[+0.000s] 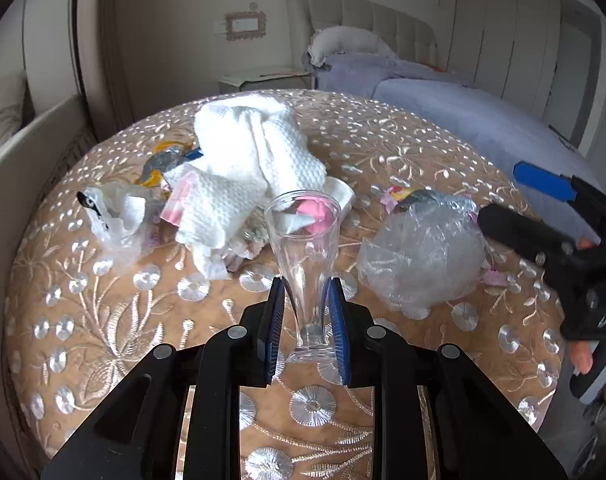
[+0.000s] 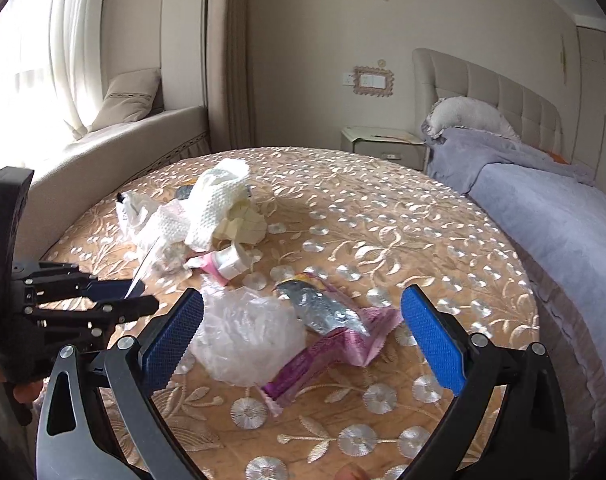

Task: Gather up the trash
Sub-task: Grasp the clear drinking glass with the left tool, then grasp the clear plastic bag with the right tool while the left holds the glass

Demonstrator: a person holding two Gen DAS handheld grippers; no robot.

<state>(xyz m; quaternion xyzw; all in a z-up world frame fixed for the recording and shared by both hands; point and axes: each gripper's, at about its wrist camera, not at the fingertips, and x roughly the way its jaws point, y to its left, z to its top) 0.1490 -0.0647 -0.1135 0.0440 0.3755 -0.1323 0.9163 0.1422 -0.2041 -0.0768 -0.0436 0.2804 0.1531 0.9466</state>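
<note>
A tall clear plastic glass (image 1: 303, 248) stands on the round table with its gold embroidered cloth (image 1: 103, 320). My left gripper (image 1: 305, 284) is shut on the glass's narrow lower part, one blue pad on each side. Behind the glass lies a pile of white tissues (image 1: 239, 160) with pink scraps and wrappers. My right gripper (image 2: 303, 294) stands open just above the table. Between its blue pads lie a crumpled clear plastic bag (image 2: 247, 336), a silver foil wrapper (image 2: 323, 308) and a purple wrapper (image 2: 343, 348). In the left wrist view the right gripper (image 1: 499, 192) is beside the plastic bag (image 1: 423, 256).
A small pink and white container (image 2: 223, 264) lies near the tissues (image 2: 211, 204). A crumpled white bag (image 1: 115, 216) sits at the table's left. A bed with a lilac blanket (image 2: 543, 208) borders the table on the right, a nightstand (image 2: 383, 142) behind it, a window seat (image 2: 115, 148) to the left.
</note>
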